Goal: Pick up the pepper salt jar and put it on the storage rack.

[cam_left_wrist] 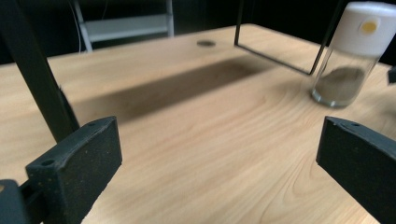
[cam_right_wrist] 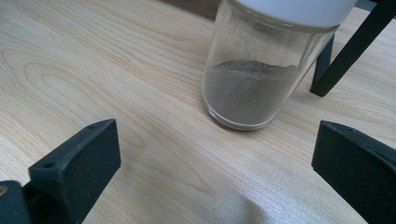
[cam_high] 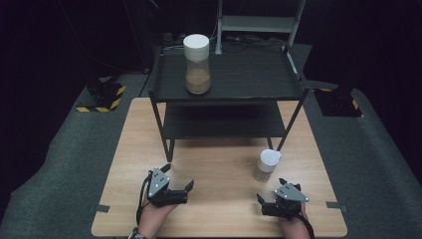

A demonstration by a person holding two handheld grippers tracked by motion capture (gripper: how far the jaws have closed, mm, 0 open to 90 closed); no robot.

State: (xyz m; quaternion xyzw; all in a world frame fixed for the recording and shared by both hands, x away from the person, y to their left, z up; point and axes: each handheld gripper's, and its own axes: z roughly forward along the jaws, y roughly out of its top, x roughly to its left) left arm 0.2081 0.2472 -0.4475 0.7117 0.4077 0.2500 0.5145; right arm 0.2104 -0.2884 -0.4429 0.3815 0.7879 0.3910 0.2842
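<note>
A small glass jar point(cam_high: 266, 166) with a white cap is seen standing upright on the table point(cam_high: 219, 164), toward the right edge and just in front of the right front leg of the black two-tier shelf point(cam_high: 226, 89); brown powder fills roughly its lower third, and in the left gripper view a small yellow dot is shown on the cap of the same jar point(cam_left_wrist: 350, 56). A larger jar point(cam_high: 197, 63) of the same kind, white-capped and about half filled with tan powder, is set upright on the shelf's top tier near its left front corner. The left gripper point(cam_high: 175, 185) is held low over the table near the near edge, left of centre, gripped by a hand point(cam_high: 157, 214) coming in from the bottom, and its jaws are spread wide with nothing between them. The right gripper point(cam_high: 271, 191) is held near the near right corner, just in front of the small jar and apart from it; in the right gripper view its jaws are likewise spread wide, and the jar point(cam_right_wrist: 261, 70) is framed between and beyond them, not touched.
</note>
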